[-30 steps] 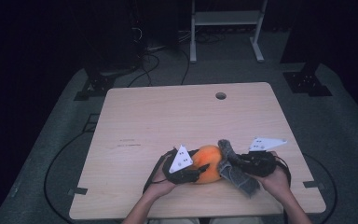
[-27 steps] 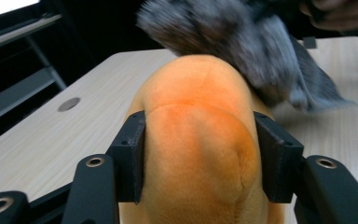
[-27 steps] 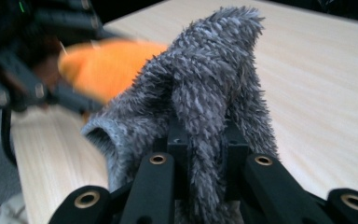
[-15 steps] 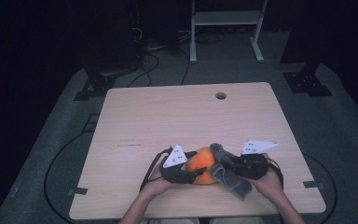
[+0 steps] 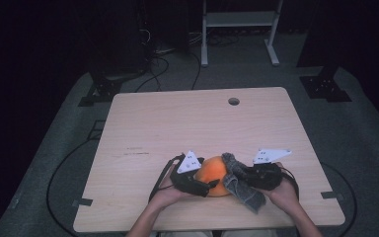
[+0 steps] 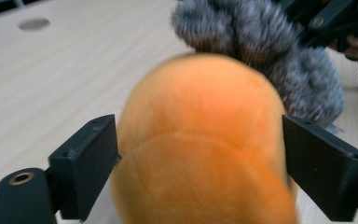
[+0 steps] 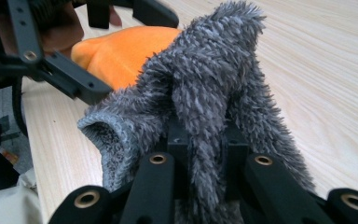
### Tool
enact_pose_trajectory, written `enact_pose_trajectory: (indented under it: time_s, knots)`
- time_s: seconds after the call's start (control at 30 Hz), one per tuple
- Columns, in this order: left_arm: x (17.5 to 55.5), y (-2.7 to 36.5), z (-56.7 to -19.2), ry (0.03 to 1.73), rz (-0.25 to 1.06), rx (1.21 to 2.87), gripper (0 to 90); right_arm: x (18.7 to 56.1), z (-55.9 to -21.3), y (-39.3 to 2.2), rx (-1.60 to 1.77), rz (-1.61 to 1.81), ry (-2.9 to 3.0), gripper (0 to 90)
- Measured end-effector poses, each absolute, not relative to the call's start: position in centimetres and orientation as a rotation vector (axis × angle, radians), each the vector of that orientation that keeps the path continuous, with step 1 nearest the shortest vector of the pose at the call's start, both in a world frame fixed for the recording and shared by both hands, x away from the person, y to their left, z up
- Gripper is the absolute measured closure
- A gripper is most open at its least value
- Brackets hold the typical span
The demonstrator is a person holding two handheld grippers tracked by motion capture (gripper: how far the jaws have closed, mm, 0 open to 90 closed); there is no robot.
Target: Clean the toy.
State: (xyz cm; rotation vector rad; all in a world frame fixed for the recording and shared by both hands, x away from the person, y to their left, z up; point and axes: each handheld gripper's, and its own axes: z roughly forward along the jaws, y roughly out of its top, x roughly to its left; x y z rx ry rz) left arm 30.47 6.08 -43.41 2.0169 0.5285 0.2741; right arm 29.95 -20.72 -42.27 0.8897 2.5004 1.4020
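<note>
An orange plush ball point(image 5: 213, 173) lies near the table's front edge. My left gripper point(image 5: 211, 180) straddles it from the left. In the left gripper view the ball point(image 6: 200, 154) fills the gap between the two pads of the left gripper point(image 6: 200, 158). These jaws have just been opening and stand wide. My right gripper point(image 5: 241, 177) is shut on a grey fuzzy sock point(image 5: 243, 186) that drapes against the ball's right side. In the right gripper view the sock point(image 7: 214, 70) bunches up out of the closed jaws of the right gripper point(image 7: 200, 135), with the ball point(image 7: 121, 51) behind it.
The wooden table point(image 5: 177, 123) has a round cable hole point(image 5: 233, 101) near its far edge. Cables loop from both grippers down over the front edge. Beyond the table a white metal frame point(image 5: 237, 19) and black stands rest on the grey floor.
The left jaws have spread wider around the orange ball. The right gripper and the sock have shifted a little left and down, closer to the ball.
</note>
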Motion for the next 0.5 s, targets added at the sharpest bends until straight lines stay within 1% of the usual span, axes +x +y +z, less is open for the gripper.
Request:
enact_pose_trajectory:
  time_s: [0.03, 0.1, 0.13, 0.17, 0.2, 0.23, 0.27, 0.3, 0.37, 0.4, 0.47, 0.5]
  knots:
    - [30.3, 5.9, -43.6, 0.507, 0.287, 2.015, 20.1, 29.9, -42.3, -20.9, 0.895, 1.398, 2.5, 78.0]
    - [29.8, 5.5, -43.3, 0.457, 0.373, 2.022, 36.0, 29.9, -42.3, -21.5, 0.908, 1.394, 2.492, 78.0]
    - [29.5, 5.3, -42.9, 0.415, 0.421, 2.017, 40.8, 29.9, -42.0, -21.8, 0.915, 1.399, 2.483, 78.0]
    - [29.2, 5.2, -42.4, 0.358, 0.494, 1.986, 43.6, 29.8, -41.5, -22.0, 0.913, 1.414, 2.47, 78.0]
    - [29.1, 5.1, -42.2, 0.318, 0.544, 1.958, 44.3, 29.6, -40.9, -22.3, 0.909, 1.439, 2.446, 78.0]
    - [28.9, 5.2, -42.0, 0.273, 0.598, 1.932, 44.2, 29.6, -40.6, -22.4, 0.907, 1.451, 2.429, 78.0]
    - [29.0, 5.3, -41.9, 0.262, 0.61, 1.932, 42.8, 29.6, -40.3, -22.5, 0.906, 1.468, 2.408, 78.0]
    - [29.3, 5.3, -42.1, 0.284, 0.558, 1.939, 38.6, 29.7, -40.3, -22.5, 0.914, 1.48, 2.395, 78.0]
    - [30.4, 5.9, -42.9, 0.386, 0.398, 1.989, 24.2, 30.3, -41.1, -22.0, 0.941, 1.442, 2.413, 78.0]
    - [30.6, 6.2, -43.1, 0.413, 0.371, 1.972, 18.8, 30.6, -42.0, -21.2, 0.939, 1.411, 2.451, 78.0]
    - [31.1, 7.3, -43.3, 0.501, 0.296, 1.917, 18.2, 30.8, -42.7, -20.4, 0.94, 1.446, 2.477, 78.0]
    - [31.2, 7.6, -43.3, 0.518, 0.287, 1.912, 24.2, 30.8, -42.5, -20.0, 0.93, 1.446, 2.474, 78.0]
